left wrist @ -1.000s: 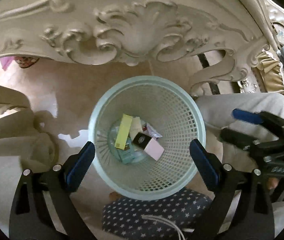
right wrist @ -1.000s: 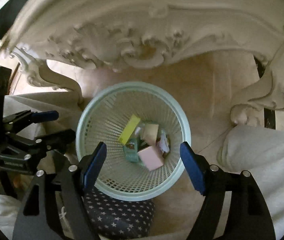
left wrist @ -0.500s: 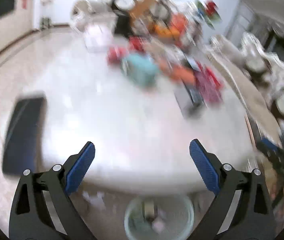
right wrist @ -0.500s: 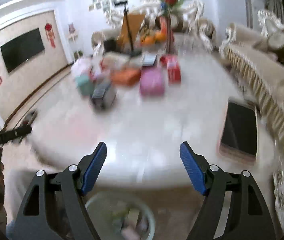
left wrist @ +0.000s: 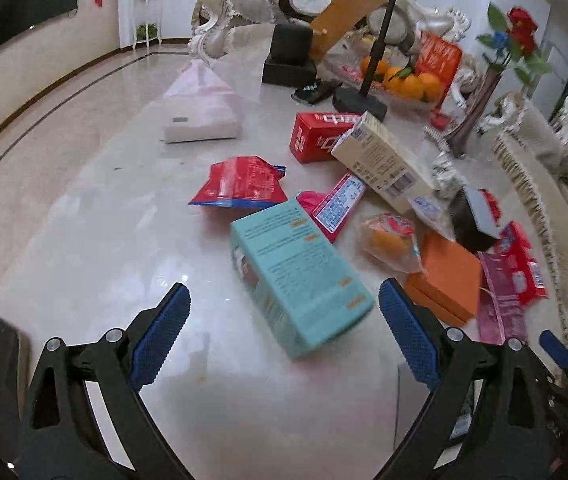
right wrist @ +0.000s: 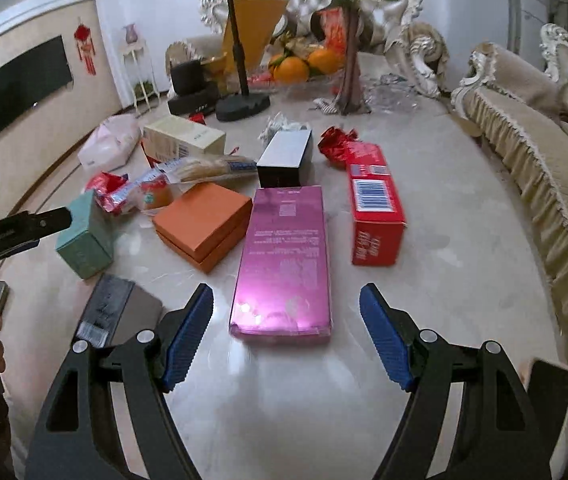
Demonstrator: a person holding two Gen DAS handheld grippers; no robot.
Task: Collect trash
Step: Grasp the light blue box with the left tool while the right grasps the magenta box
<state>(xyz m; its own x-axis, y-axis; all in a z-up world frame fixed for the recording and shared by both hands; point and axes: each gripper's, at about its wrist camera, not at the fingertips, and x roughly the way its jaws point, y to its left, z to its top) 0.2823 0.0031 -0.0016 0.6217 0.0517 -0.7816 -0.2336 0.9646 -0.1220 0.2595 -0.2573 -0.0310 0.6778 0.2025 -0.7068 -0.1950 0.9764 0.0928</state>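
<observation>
Trash lies scattered on a marble table (left wrist: 84, 220). In the left wrist view my left gripper (left wrist: 282, 332) is open and empty, with a teal box (left wrist: 299, 276) lying just ahead between its fingers. Beyond it are a red snack bag (left wrist: 240, 182), a red box (left wrist: 319, 136), a cream carton (left wrist: 383, 162) and an orange box (left wrist: 447, 276). In the right wrist view my right gripper (right wrist: 285, 334) is open and empty, just short of a shiny pink box (right wrist: 284, 268). A red box (right wrist: 375, 208), the orange box (right wrist: 202, 226) and the teal box (right wrist: 86, 236) lie around it.
A phone stand (right wrist: 240, 60), a fruit bowl with oranges (right wrist: 303, 64), a flower vase (right wrist: 349, 60) and a tissue pack (left wrist: 202, 114) stand farther back. A dark phone (right wrist: 549, 392) lies at the table's right edge, beside a fringed sofa (right wrist: 543, 160). A dark flat packet (right wrist: 118, 308) lies near the left finger.
Both grippers swung up from over the mint waste basket under the table to face the tabletop. They stay open and empty.
</observation>
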